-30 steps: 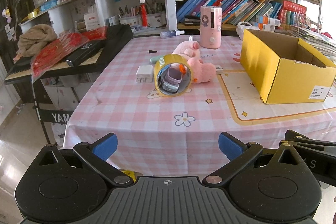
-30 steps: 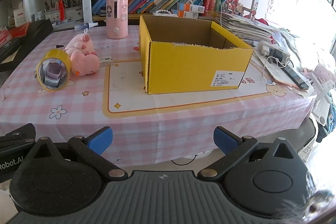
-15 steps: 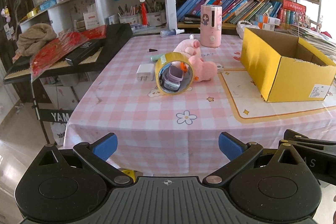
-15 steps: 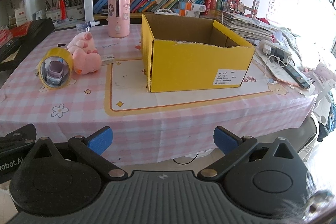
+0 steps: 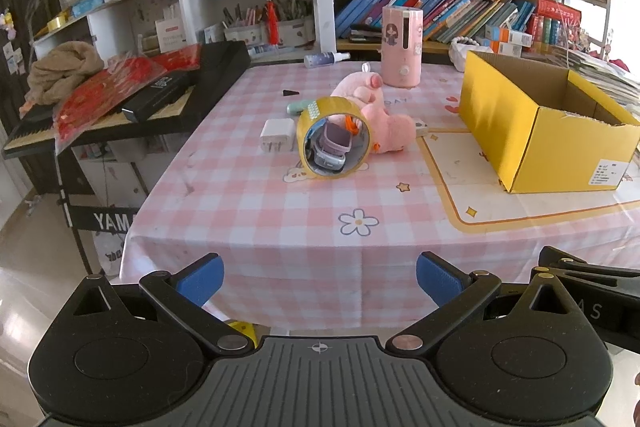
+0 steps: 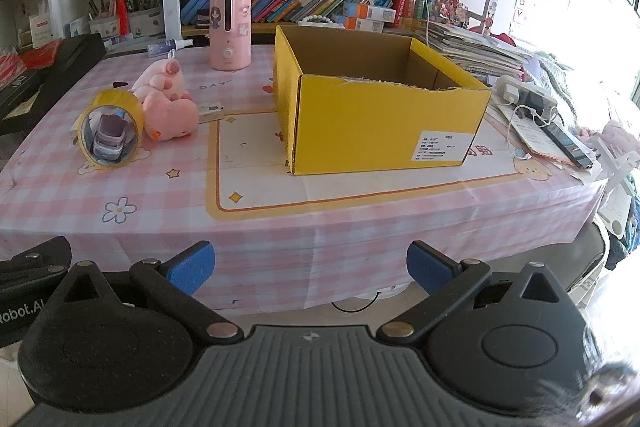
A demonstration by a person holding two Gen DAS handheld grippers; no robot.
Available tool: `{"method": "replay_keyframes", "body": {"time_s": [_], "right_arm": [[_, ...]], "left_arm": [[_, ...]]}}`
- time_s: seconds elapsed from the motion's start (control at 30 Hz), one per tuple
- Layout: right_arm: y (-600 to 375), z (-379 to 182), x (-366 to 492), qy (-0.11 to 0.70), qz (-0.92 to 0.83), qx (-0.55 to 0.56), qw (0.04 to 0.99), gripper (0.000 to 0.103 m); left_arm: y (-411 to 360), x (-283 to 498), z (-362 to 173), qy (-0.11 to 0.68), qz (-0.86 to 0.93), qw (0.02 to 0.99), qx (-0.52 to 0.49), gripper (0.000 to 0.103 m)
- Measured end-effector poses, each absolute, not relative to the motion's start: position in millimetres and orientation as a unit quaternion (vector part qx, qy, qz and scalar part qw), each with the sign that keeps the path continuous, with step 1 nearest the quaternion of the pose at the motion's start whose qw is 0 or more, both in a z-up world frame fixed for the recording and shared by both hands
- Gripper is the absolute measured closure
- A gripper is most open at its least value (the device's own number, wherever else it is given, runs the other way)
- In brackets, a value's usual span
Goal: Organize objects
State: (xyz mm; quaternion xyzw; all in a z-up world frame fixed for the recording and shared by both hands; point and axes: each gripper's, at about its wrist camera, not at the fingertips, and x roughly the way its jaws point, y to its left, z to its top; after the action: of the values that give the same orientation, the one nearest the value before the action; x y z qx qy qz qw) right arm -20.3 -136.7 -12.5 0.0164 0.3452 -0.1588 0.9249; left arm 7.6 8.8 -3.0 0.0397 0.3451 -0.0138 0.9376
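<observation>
A yellow tape roll (image 5: pixel 334 137) stands on edge on the pink checked tablecloth, with a small purple toy car (image 5: pixel 333 147) seen through its hole. A pink plush pig (image 5: pixel 376 115) lies beside it, and a white charger (image 5: pixel 277 135) sits to its left. An open yellow cardboard box (image 6: pixel 376 103) stands to the right; no contents show inside it. The roll (image 6: pixel 109 135), car (image 6: pixel 109 138) and pig (image 6: pixel 168 107) also show in the right wrist view. My left gripper (image 5: pixel 320 281) and right gripper (image 6: pixel 310 267) are both open and empty, held off the table's front edge.
A pink cylinder appliance (image 6: pixel 231 29) and a spray bottle (image 5: pixel 326 59) stand at the back. A black keyboard (image 5: pixel 132 103) with red packets lies left of the table. A power strip (image 6: pixel 528 95), phone (image 6: pixel 568 143) and papers lie right of the box. Bookshelves line the back.
Both grippers have drawn back and a little upward from the table; the objects look slightly smaller and lower in view. Nothing on the table has moved.
</observation>
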Motion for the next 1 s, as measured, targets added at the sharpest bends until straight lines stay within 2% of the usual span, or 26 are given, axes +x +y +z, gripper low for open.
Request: {"method": "replay_keyframes", "body": {"time_s": [0.5, 1.0], "right_arm": [[-130.8, -15.7, -14.7, 0.359, -0.134, 0.010, 0.924, 0.002], [-116.4, -23.3, 28.3, 0.373, -0.067, 0.012, 0.925, 0.004]], "left_arm": [[19.1, 9.1, -8.6, 0.349, -0.006, 0.936, 0.034, 0.000], [48.1, 38.2, -21.4, 0.383, 0.029, 0.923, -0.023, 0.000]]}}
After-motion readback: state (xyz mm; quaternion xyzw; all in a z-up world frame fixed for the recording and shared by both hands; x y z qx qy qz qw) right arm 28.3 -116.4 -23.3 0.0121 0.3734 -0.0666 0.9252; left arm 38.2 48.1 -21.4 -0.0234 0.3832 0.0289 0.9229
